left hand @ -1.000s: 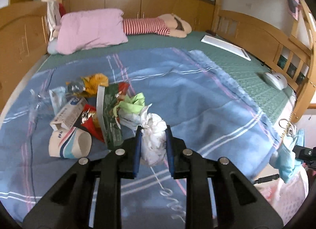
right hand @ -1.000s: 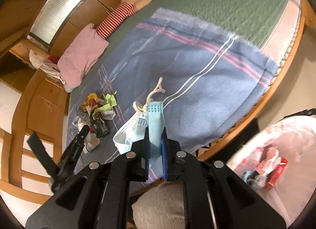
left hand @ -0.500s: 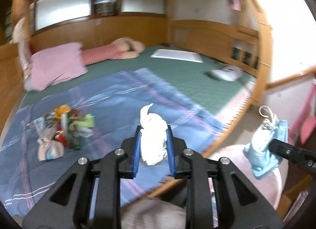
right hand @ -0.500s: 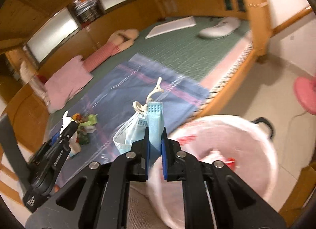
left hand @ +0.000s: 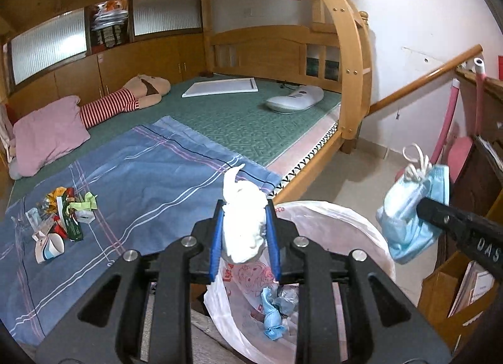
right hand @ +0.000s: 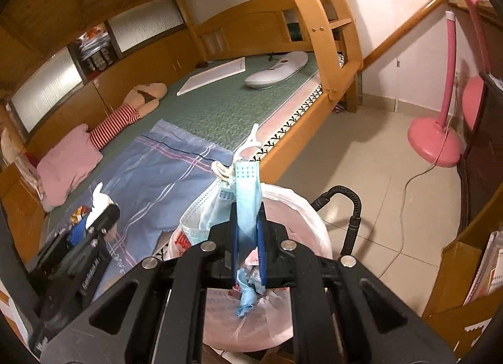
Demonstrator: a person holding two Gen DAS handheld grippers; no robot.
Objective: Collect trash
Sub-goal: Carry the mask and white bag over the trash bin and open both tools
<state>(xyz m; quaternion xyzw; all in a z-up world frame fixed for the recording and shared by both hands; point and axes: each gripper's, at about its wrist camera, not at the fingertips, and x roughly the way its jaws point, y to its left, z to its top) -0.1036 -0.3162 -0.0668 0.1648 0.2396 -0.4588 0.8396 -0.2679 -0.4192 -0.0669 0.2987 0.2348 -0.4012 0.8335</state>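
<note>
My left gripper (left hand: 244,238) is shut on a crumpled white tissue (left hand: 243,225) and holds it over the near rim of a trash bin lined with a pinkish white bag (left hand: 355,222). My right gripper (right hand: 247,244) is shut on a light blue face mask (right hand: 246,194) and holds it above the same bin (right hand: 308,216); the mask also shows at the right of the left wrist view (left hand: 411,213). A pile of trash (left hand: 63,219), with a paper cup and wrappers, lies on the blue blanket (left hand: 151,181).
The wooden bunk bed frame (left hand: 345,81) stands to the right of the mattress. A pink pillow (left hand: 47,131), a striped doll, a white board and a white device lie on the bed. A pink fan stand (right hand: 437,140) and a cardboard box (right hand: 456,273) stand on the tiled floor.
Both grippers have swung right from over the bed to above the trash bin, each still holding its item. The trash pile is now farther off at the left.
</note>
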